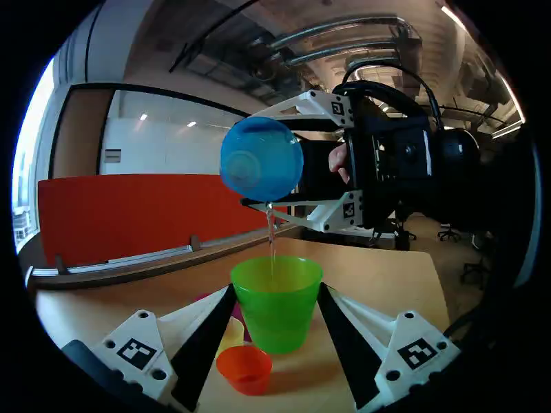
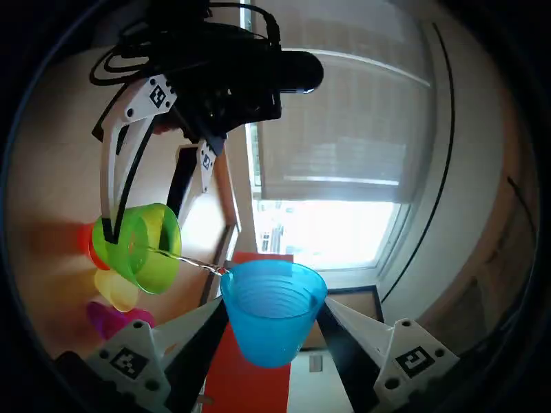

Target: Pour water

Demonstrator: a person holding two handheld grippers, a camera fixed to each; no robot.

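In the left gripper view, the left gripper (image 1: 277, 292) clamps the green cup (image 1: 277, 316) upright at the table (image 1: 386, 275). Above it the right gripper (image 1: 249, 160) grips the tipped blue cup (image 1: 262, 158), and a thin stream of water (image 1: 272, 234) falls into the green one. In the right gripper view, the blue cup (image 2: 275, 316) sits pinched between its own fingers, the stream leaving its lip. The pour looks under way. I cannot tell how much water is left, and the blue cup is not yet righted.

A small orange cup (image 1: 244, 368) stands on the desk (image 1: 386, 275) between the fingers (image 1: 203, 344), with a yellow cup (image 1: 232, 336) touching the left-hand one. Beyond the fingertips runs a red partition (image 1: 138, 213); office chairs (image 1: 451, 233) stand far right.
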